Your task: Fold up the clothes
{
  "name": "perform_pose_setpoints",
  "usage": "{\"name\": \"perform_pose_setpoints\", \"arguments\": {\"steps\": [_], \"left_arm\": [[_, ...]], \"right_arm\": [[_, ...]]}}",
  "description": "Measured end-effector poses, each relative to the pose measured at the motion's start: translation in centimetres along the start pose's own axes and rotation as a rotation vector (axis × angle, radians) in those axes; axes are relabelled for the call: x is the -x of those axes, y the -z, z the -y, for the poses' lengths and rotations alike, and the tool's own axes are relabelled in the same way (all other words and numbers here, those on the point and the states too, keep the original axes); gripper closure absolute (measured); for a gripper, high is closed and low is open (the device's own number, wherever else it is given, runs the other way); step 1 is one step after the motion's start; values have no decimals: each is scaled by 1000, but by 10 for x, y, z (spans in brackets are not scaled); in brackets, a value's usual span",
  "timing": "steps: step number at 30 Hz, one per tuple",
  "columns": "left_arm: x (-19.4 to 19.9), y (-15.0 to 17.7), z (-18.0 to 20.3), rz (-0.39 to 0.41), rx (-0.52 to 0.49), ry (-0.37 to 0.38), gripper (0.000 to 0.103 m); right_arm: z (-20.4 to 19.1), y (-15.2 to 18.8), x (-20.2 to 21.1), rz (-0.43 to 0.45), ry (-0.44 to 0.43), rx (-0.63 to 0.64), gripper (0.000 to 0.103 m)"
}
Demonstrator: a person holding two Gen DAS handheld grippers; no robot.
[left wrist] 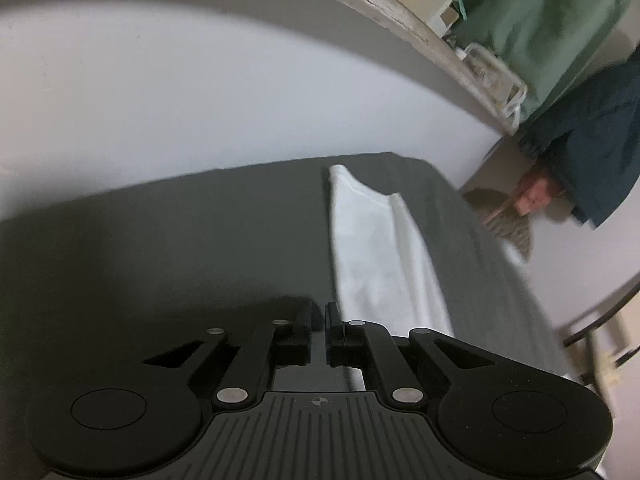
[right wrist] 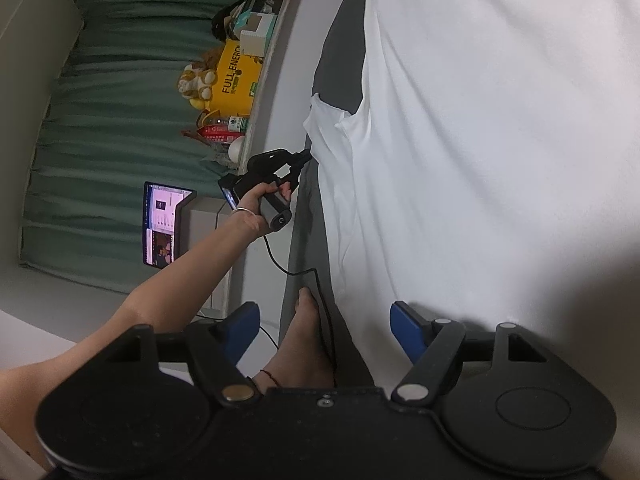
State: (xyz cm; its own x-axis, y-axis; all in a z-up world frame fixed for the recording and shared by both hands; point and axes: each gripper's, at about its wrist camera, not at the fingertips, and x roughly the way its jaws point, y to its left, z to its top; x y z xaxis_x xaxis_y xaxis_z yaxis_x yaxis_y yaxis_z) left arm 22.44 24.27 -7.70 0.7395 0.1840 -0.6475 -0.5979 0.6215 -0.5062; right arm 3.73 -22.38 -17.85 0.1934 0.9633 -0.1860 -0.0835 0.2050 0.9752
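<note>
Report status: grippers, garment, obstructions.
Left gripper shut on white garment edge. Right gripper open, empty. Black cable trails beside garment.

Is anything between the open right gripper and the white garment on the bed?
Nothing visible blocks it. The right gripper has its jaws spread, and the white garment lies just ahead on the grey sheet. Only a black cable and a bare foot sit between the jaws.
</note>
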Motion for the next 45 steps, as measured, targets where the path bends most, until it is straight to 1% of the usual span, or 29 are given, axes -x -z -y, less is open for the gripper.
{"name": "perform_pose_setpoints", "arguments": {"steps": [2,3,5,7,10,12,14,18,24,29,31,32,33,35,36,40,42,44,45], "left_arm": [[0,-1,-4,-13,38,56,100],[-1,1,-2,-9,37,72,100],[-7,3,4,5,20,60,100],[-12,4,4,18,44,47,100],[-13,4,0,67,85,18,100],[-15,6,-9,77,145,25,100],[-22,8,-16,77,230,62,100],[-30,9,-16,84,245,81,100],[-40,10,-11,106,236,96,100],[-38,10,16,131,34,-15,101],[-35,10,23,143,-6,-16,101],[-33,10,25,152,-24,-13,103],[-28,10,29,182,-51,-9,103],[-13,6,37,243,-107,22,103],[-7,2,41,250,-124,48,103],[30,-12,70,234,-250,184,103],[55,-16,92,200,-296,252,103],[81,-10,120,139,-391,292,103],[95,-5,135,108,-438,331,103]], "right_arm": [[2,0,1,3,-4,-9,32],[3,0,1,4,-4,-12,32],[3,0,0,3,-2,-11,32],[4,-1,0,0,-2,-6,32],[5,-1,-1,1,-7,-12,32],[5,-1,-2,1,-11,-18,32],[6,-2,-2,3,-15,-22,32],[7,-3,-4,0,-20,-23,32],[10,-3,-3,3,-30,-34,32],[10,-3,-3,4,-32,-42,32],[10,-3,-4,3,-32,-42,32],[10,-3,-4,2,-32,-41,32],[10,-3,-4,1,-33,-41,32],[11,-3,-4,0,-33,-43,32],[11,-4,-4,0,-34,-45,32],[9,-5,-3,6,-30,-47,31],[7,-6,-2,14,-29,-40,30],[1,-7,2,38,-33,-23,30],[-2,-8,4,53,-35,-12,30]]}}
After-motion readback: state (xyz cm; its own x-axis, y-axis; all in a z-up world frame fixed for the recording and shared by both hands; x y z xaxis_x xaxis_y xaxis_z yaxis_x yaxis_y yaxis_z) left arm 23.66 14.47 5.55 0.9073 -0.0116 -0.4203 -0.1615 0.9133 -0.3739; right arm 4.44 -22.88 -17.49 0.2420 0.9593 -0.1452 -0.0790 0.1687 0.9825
